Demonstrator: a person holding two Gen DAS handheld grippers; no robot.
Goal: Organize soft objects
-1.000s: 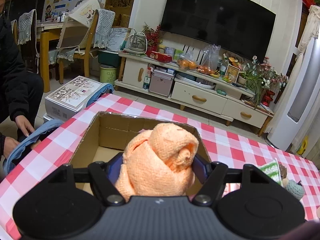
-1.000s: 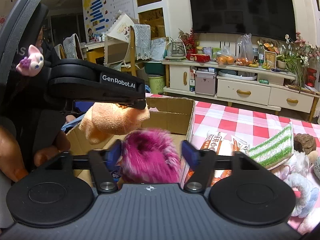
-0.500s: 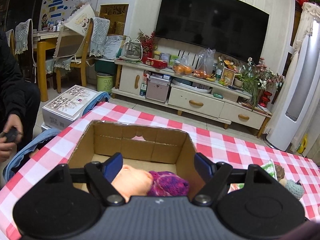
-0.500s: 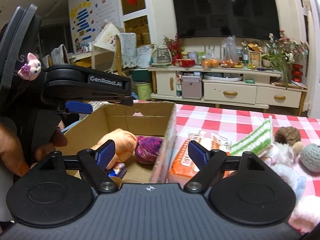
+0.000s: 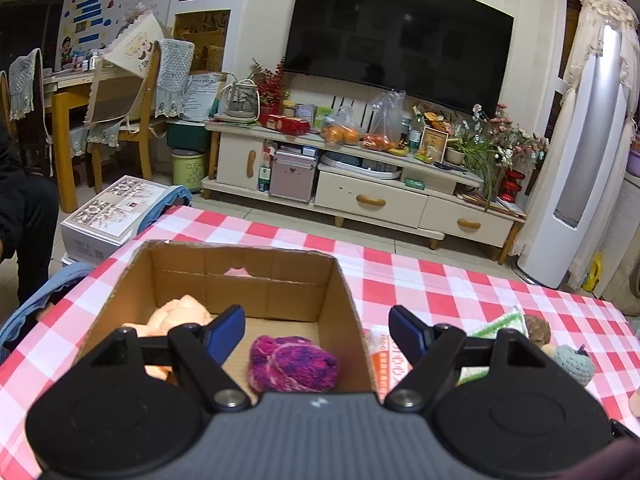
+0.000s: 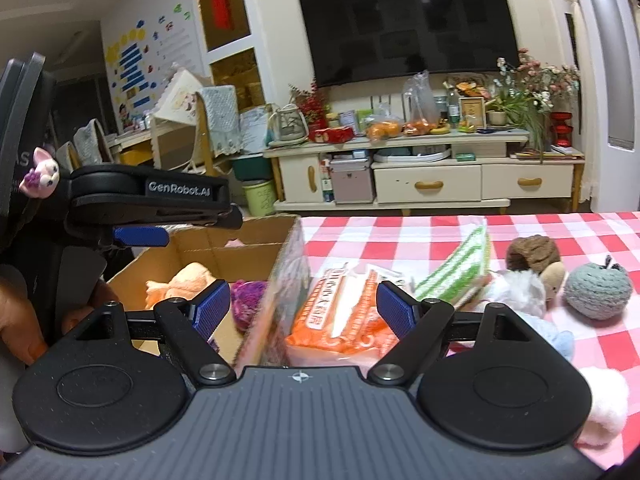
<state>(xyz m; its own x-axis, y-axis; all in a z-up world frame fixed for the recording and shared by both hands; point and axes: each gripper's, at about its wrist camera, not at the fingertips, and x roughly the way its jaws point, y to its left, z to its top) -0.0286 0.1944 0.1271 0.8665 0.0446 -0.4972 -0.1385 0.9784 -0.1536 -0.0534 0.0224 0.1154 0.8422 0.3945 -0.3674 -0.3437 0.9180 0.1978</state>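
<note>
- Here, in the left wrist view, the left gripper (image 5: 316, 330) hangs over the near edge of the cardboard box (image 5: 344, 300) with its blue pads spread and nothing pinched between them. The box sits on the red-and-white checked tablecloth (image 5: 440, 280).
- Inside the box lie the peach plush toy (image 5: 180, 312), against the left wall, and the magenta knitted ball (image 5: 292, 364), near the front right corner. Both are apart from the pads.
- To the right of the box, more soft things wait on the cloth; only their edges show here.
- In the right wrist view, the right gripper (image 6: 304, 308) stands spread wide and empty, straddling the box's right wall, which is blurred.
- Just past that wall an orange snack packet (image 6: 340, 316) lies flat, with a green striped cloth (image 6: 456, 272) beside it, then a brown plush (image 6: 532, 254), a white fluffy toy (image 6: 516, 292) and a grey-green knitted apple (image 6: 598, 290) close together.
- Risk, as I judge it: the right-hand pad could catch the box wall and drag or tip the light box, since the fingers straddle it.
- Closing on the packet, which looks crinkly rather than soft, would put the wrong item in the box.
- The toys are bunched, so a wide pinch may lift two and drop one off the table.
</note>
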